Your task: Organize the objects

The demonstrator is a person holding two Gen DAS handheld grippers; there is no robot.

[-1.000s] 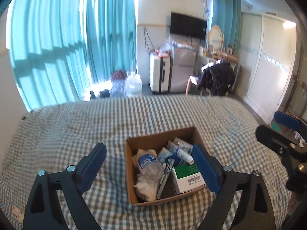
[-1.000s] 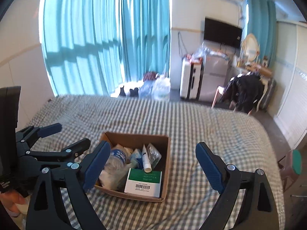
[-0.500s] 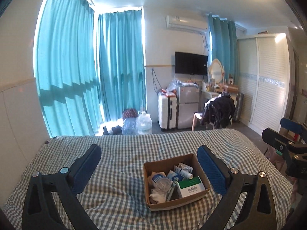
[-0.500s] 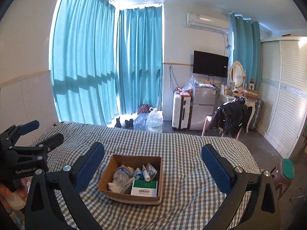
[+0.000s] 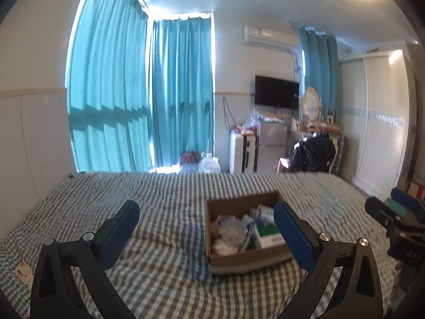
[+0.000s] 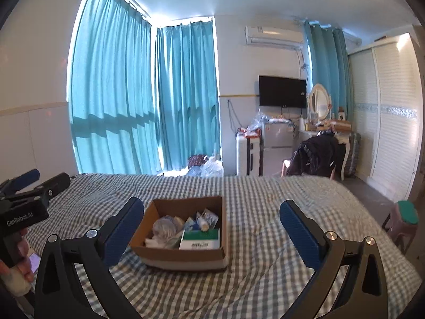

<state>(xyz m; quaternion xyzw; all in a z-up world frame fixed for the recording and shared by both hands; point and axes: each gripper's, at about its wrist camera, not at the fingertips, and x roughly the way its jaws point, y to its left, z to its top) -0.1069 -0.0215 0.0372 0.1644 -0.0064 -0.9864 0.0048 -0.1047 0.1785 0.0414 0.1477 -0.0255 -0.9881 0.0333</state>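
An open cardboard box [image 5: 231,259] sits on the checked bed; it also shows in the right wrist view [image 6: 186,255]. It holds a clear plastic bottle [image 6: 163,226], a green-and-white carton [image 6: 200,240], a white tube [image 6: 203,222] and several small packets. My left gripper [image 5: 207,235] is open and empty, held back from the box, its right finger overlapping the box's right side. My right gripper [image 6: 212,232] is open and empty, with the box seen between its fingers. Each gripper shows at the edge of the other's view.
The bed with a grey checked sheet [image 6: 265,212] fills the foreground. A card [image 5: 24,272] lies at its left edge. Beyond the bed stand teal curtains [image 6: 119,93], a white suitcase [image 6: 247,155], a chair with a dark jacket [image 6: 316,156] and a wardrobe [image 6: 393,122]. A stool [image 6: 405,223] stands at right.
Both grippers have lifted and pulled back from the box, so it looks smaller and lower and more of the room shows. Both stay open. The box has not moved.
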